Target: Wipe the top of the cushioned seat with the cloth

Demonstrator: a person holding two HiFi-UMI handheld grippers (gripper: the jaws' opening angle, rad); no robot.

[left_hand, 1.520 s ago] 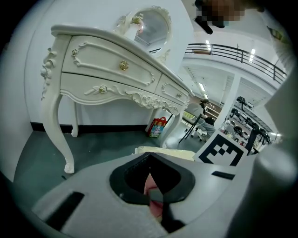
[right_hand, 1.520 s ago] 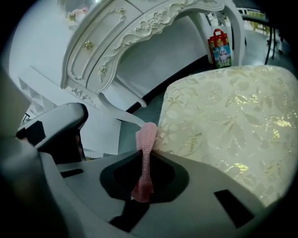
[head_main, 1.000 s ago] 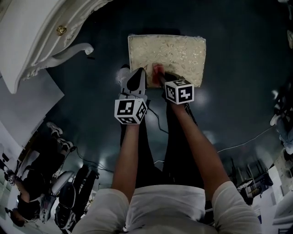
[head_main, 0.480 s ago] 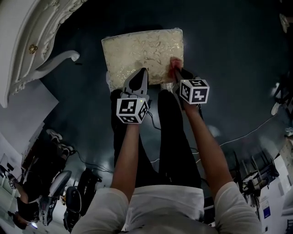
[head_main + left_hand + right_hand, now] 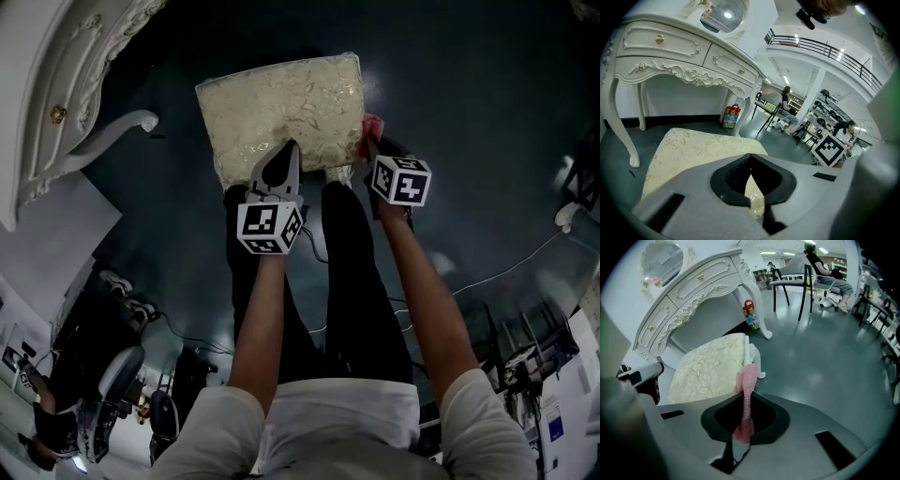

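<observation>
Two grippers: right gripper [image 5: 746, 401] pinched the pink cloth [image 5: 747, 376] at the seat's [image 5: 281, 98] right edge; left gripper [image 5: 751, 177] was pressed together, empty, over its near edge.

I count one cushioned seat [image 5: 281, 103], and I place everything else from it. One pink cloth [image 5: 746, 385] hangs at its right edge. I hold two grippers: the left gripper [image 5: 285, 148] over the seat's near edge, the right gripper [image 5: 371, 142] just off its right side. Each carries one marker cube, so two: [image 5: 269, 228] and [image 5: 401, 181]. Behind the seat stands one white dressing table [image 5: 670, 51], with one oval mirror [image 5: 723, 11] and two drawer fronts that I can see from the left gripper view. One red gift bag [image 5: 731, 116] sits on the floor beyond the seat. One black chair [image 5: 787, 287] stands farther off.
</observation>
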